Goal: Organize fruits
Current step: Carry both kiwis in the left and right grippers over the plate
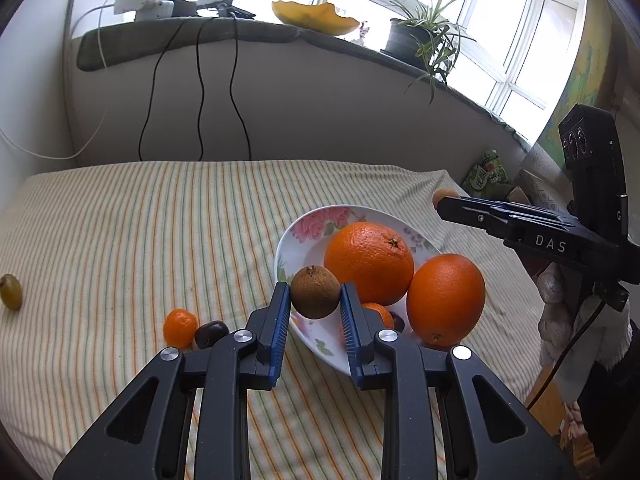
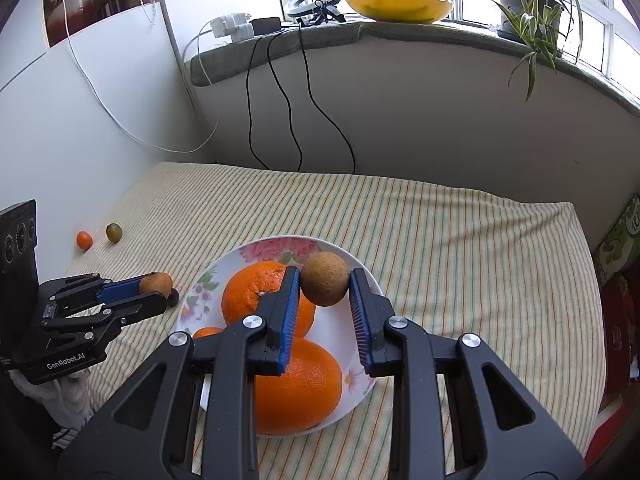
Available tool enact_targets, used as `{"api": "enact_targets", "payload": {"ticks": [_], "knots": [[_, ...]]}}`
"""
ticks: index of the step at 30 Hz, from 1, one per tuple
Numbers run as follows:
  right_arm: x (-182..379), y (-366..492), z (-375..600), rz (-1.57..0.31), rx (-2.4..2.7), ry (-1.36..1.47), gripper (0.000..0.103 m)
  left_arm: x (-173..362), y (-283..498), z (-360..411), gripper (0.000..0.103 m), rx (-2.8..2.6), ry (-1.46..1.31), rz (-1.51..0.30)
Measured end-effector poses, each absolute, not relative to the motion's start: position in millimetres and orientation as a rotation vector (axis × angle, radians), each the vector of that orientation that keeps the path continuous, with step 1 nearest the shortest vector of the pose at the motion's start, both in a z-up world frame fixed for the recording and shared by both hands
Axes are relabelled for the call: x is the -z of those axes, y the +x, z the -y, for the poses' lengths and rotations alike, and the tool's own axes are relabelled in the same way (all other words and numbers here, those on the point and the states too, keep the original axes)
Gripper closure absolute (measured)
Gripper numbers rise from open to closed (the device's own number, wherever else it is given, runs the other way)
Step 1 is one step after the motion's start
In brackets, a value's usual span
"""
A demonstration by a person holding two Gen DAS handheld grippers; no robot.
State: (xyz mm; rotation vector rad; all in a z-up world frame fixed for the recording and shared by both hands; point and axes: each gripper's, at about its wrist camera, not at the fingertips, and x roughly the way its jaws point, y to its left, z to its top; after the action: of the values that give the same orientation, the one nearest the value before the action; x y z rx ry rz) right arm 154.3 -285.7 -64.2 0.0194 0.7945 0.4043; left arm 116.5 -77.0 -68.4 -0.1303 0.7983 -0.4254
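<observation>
My left gripper [image 1: 315, 288] is shut on a small brown round fruit [image 1: 315, 292], held above the near rim of a flowered plate [image 1: 296, 240]. On the plate lie two big oranges [image 1: 368, 262] [image 1: 446, 300] and a small tangerine [image 1: 380, 312]. My right gripper [image 2: 325, 276] is shut on a second brown fruit [image 2: 324, 284] over the same plate [image 2: 360, 264]. From the left wrist view it shows as a black gripper [image 1: 440, 202] at the right. The left gripper [image 2: 164, 292] with its fruit [image 2: 156, 282] hangs left of the plate.
Loose on the striped cloth [image 1: 160, 220] lie a small tangerine [image 1: 181, 328], a dark fruit [image 1: 211, 333] and a greenish fruit [image 1: 11, 291]. Another tangerine [image 2: 84, 240] sits far left. Behind stands a wall with hanging cables [image 2: 280, 100] and a windowsill with a plant [image 2: 528, 4].
</observation>
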Motion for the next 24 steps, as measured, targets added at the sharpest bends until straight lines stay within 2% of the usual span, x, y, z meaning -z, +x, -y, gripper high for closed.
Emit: {"api": "enact_targets", "payload": {"ticks": [24], "knots": [[81.2,169.4,301.4,-0.848,-0.429,0.090,0.076,72.7,124.1,87.7,0.079,0.449,-0.136,-0.818]]}}
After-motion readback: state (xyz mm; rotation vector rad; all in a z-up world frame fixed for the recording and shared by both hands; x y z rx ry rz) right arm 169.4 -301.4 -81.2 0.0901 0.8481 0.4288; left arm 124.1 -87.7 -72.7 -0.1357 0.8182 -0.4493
